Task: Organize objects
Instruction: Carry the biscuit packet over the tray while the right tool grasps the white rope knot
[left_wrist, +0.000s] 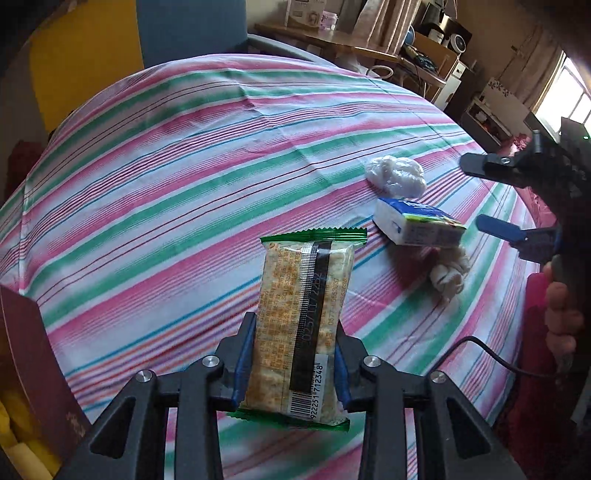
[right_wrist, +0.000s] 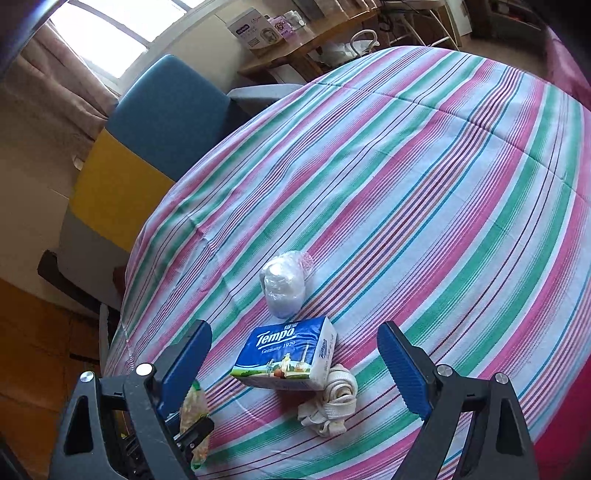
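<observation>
My left gripper (left_wrist: 293, 363) is shut on a green-edged snack bar packet (left_wrist: 306, 321) and holds it above the striped tablecloth (left_wrist: 166, 177). The packet also shows in the right wrist view (right_wrist: 194, 410), behind the left finger. My right gripper (right_wrist: 293, 360) is open and empty, just above a blue Tempo tissue pack (right_wrist: 288, 354). The pack leans on a coiled white strap (right_wrist: 332, 398). A crumpled clear plastic bag (right_wrist: 284, 286) lies just beyond. In the left wrist view the right gripper (left_wrist: 480, 195) hovers at the far right by the tissue pack (left_wrist: 417, 223), strap (left_wrist: 448, 275) and bag (left_wrist: 395, 175).
A dark red box (left_wrist: 33, 369) with yellow items stands at the lower left of the left wrist view. A blue and yellow chair (right_wrist: 147, 136) sits past the table's far edge. A wooden desk (right_wrist: 306, 40) with boxes stands behind. A black cable (left_wrist: 480, 350) trails at the right.
</observation>
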